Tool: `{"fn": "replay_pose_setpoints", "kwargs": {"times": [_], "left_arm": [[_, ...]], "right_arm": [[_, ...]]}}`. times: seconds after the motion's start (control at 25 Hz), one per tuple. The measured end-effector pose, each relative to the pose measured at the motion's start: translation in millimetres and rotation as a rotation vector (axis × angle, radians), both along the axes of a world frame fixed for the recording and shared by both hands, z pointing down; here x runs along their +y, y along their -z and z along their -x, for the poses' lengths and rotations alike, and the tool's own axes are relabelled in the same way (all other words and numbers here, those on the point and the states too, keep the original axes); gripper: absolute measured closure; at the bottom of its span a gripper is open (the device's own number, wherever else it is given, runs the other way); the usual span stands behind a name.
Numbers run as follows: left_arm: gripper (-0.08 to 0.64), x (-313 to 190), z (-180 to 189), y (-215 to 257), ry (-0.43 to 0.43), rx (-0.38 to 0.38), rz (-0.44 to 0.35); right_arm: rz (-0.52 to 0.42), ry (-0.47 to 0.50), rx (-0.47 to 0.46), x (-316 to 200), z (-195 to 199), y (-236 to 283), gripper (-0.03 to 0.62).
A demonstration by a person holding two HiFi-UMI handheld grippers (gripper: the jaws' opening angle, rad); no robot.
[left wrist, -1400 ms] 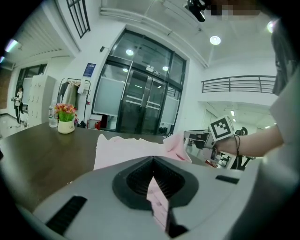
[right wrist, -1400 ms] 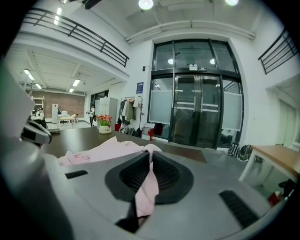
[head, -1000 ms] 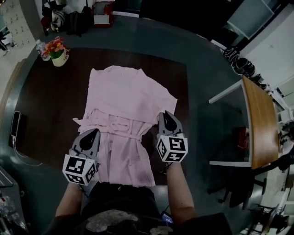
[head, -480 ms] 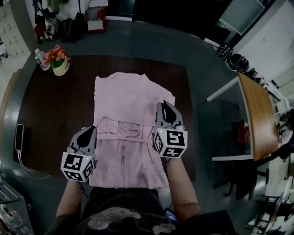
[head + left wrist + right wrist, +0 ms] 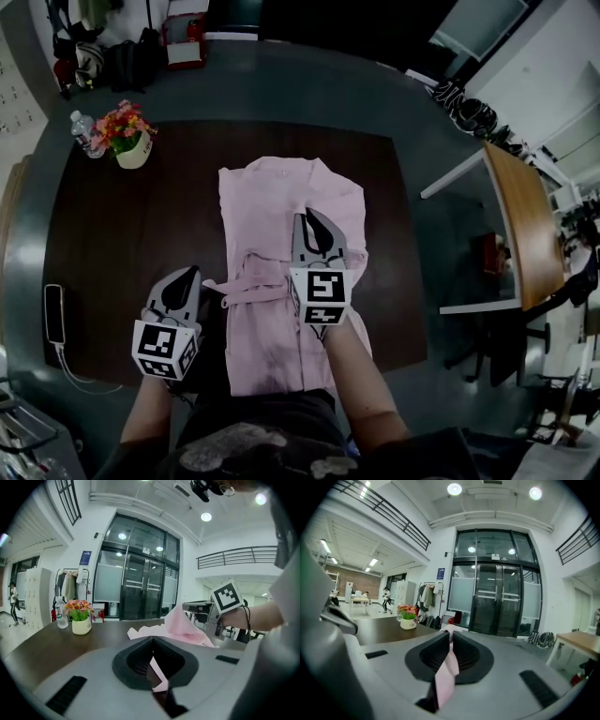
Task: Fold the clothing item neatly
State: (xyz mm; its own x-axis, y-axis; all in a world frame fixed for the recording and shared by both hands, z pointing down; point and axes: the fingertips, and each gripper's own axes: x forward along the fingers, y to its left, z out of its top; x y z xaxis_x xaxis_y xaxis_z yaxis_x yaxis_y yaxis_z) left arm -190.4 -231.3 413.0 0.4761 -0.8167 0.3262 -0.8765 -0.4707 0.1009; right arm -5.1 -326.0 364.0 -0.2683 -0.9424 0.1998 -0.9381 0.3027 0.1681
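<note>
A pink garment (image 5: 281,202) lies spread on the dark table (image 5: 122,244), its lower hem hanging over the near edge. My left gripper (image 5: 191,273) is at the garment's left side, shut on a strip of pink cloth (image 5: 157,674) that runs right to the waist. My right gripper (image 5: 306,216) hovers over the garment's middle, shut on a fold of pink cloth (image 5: 446,670) that is pinched between its jaws. In the left gripper view the right gripper's marker cube (image 5: 228,597) shows behind a raised pink fold (image 5: 180,625).
A flower pot (image 5: 133,145) and a water bottle (image 5: 82,132) stand at the table's far left corner. A phone (image 5: 53,313) with a cable lies at the left edge. A wooden table (image 5: 521,225) stands to the right, and bags line the far wall.
Both grippers have moved away from me with pink cloth in them. The right one has gone from the garment's right edge to over its middle. The garment looks narrower.
</note>
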Motion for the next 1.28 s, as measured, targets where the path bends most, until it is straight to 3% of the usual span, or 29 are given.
{"fn": "replay_pose_setpoints", "kwargs": {"times": [0.16,0.28,0.52,0.64,0.72,0.8,0.96,1.12,1.28], "left_arm": [[0.551,5,16,-23,-0.008,0.016,0.051],[0.551,9,21,-35,-0.017,0.023,0.077],[0.551,11,24,-41,-0.034,0.028,0.081],[0.551,11,29,-40,-0.034,0.032,0.082],[0.551,11,31,-42,-0.034,0.034,0.086],[0.551,11,34,-42,-0.035,0.037,0.087],[0.551,10,40,-43,-0.029,0.044,0.081],[0.551,9,48,-47,-0.015,0.042,0.091],[0.551,10,56,-52,0.003,0.039,0.109]], "right_arm": [[0.137,0.165,0.163,16,60,-64,0.577],[0.24,0.247,0.221,37,89,-105,0.566],[0.305,0.277,0.181,60,104,-129,0.543],[0.358,0.301,0.124,66,107,-129,0.458],[0.367,0.322,0.113,71,110,-126,0.434],[0.344,0.315,0.102,73,109,-118,0.431],[0.329,0.203,0.04,51,85,-112,0.433],[0.462,0.132,-0.005,9,72,-140,0.433],[0.568,0.091,0.041,-22,65,-170,0.433]]}}
